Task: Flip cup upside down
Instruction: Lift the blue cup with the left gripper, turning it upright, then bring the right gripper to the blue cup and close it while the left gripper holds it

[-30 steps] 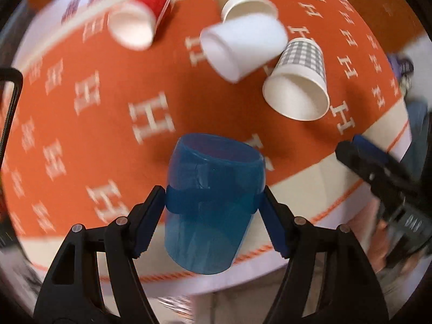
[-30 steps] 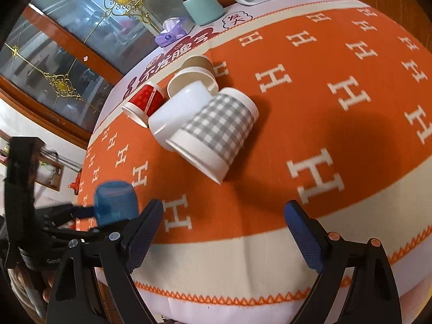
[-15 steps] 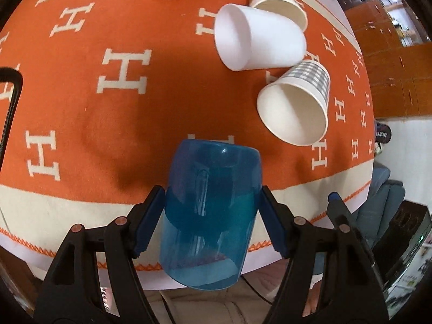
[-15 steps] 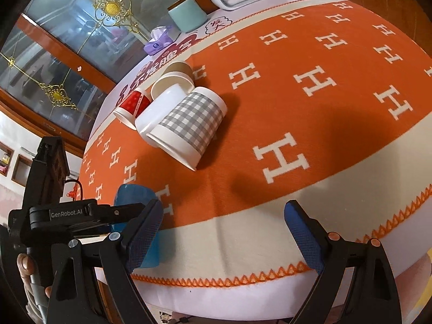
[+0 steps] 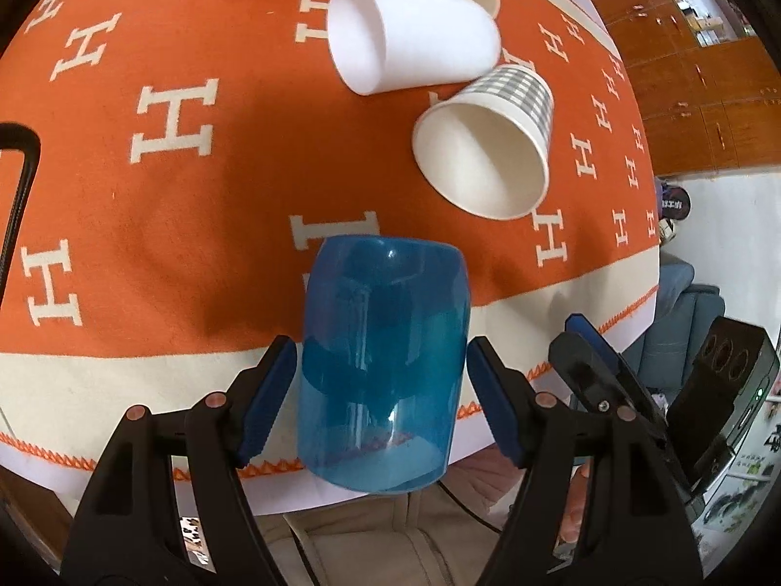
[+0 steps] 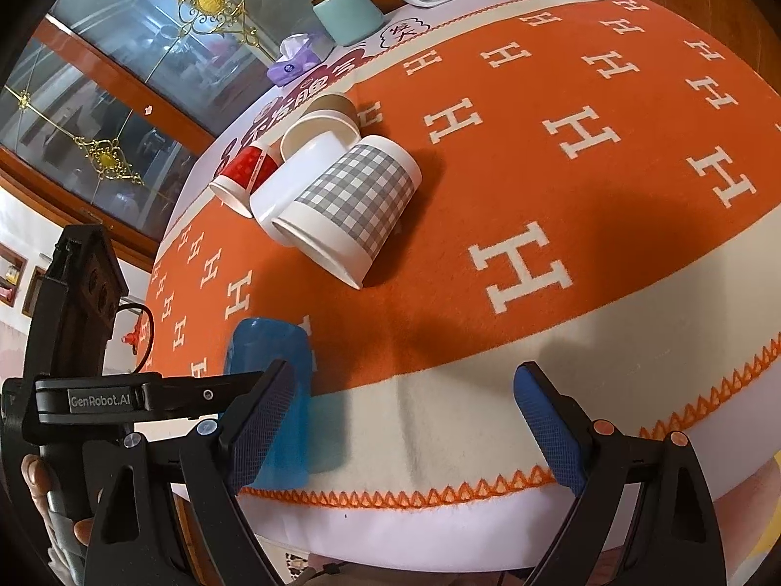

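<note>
A table [image 6: 610, 390] covered in an orange cloth [image 5: 171, 205] patterned with white letters. Near its front edge stands a blue see-through plastic cup [image 5: 383, 366], closed end up, apparently already upside down. The left gripper [image 5: 380, 395] has its padded jaws against the cup's middle, clamped on its sides. The cup looks light, smooth and slightly flexible, so a gentle mid-wall hold suits it. The right gripper [image 6: 405, 420] hangs open, empty. Paper cups [image 5: 483, 151] lie on their sides further back.

Home dining room: tablecloth [image 6: 610, 195], glazed cabinet [image 6: 122, 73], tissues [image 6: 293, 56].
</note>
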